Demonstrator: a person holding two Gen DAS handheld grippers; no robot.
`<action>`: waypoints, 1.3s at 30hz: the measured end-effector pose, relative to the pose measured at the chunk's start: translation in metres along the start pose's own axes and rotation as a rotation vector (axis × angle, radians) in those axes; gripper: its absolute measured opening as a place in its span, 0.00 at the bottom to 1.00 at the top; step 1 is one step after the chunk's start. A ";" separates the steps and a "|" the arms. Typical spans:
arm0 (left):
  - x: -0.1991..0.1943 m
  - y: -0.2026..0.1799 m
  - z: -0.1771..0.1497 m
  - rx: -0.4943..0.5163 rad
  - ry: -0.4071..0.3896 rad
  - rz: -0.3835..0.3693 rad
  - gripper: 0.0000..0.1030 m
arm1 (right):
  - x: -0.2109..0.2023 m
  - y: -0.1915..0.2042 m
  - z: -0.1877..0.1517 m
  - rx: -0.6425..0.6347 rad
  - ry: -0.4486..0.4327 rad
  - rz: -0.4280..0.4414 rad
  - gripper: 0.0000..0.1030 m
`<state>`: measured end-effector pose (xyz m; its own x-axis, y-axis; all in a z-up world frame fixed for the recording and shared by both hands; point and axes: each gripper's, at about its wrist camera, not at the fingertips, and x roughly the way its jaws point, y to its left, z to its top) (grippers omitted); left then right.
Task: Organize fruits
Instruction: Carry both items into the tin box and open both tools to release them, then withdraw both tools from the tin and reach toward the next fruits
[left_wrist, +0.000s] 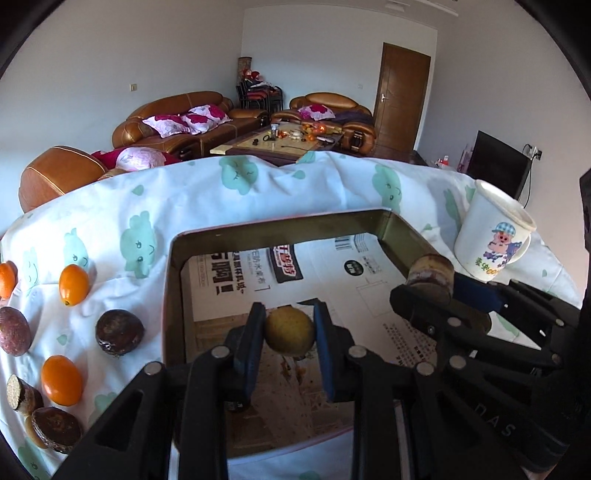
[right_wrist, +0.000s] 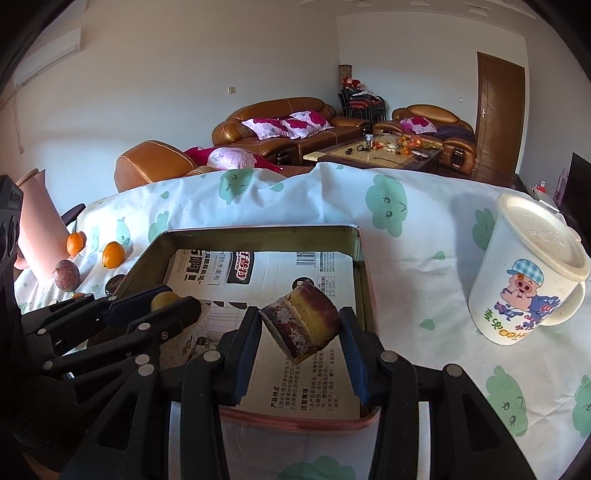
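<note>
A metal tray lined with printed paper lies on the cloth-covered table; it also shows in the right wrist view. My left gripper is shut on a yellow-green round fruit and holds it over the tray. My right gripper is shut on a cut fruit piece with dark skin and yellow flesh, also over the tray. The right gripper shows in the left wrist view, and the left gripper in the right wrist view.
Left of the tray lie orange kumquats, dark passion fruits and cut pieces. A white lidded cartoon cup stands right of the tray. A pink object stands far left.
</note>
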<state>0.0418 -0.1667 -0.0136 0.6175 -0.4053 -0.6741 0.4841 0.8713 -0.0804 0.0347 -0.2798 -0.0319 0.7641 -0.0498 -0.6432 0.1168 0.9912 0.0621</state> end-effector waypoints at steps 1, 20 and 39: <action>0.001 0.000 -0.001 0.004 0.004 0.002 0.27 | 0.000 0.000 0.000 -0.001 0.000 0.001 0.44; -0.047 -0.015 -0.008 0.055 -0.206 0.112 1.00 | -0.031 -0.031 0.002 0.234 -0.203 0.079 0.72; -0.059 0.034 -0.025 -0.033 -0.203 0.283 1.00 | -0.052 -0.036 -0.010 0.280 -0.347 -0.131 0.73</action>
<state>0.0063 -0.1057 0.0047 0.8366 -0.1898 -0.5139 0.2576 0.9642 0.0632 -0.0155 -0.3116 -0.0080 0.8932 -0.2572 -0.3688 0.3564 0.9051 0.2320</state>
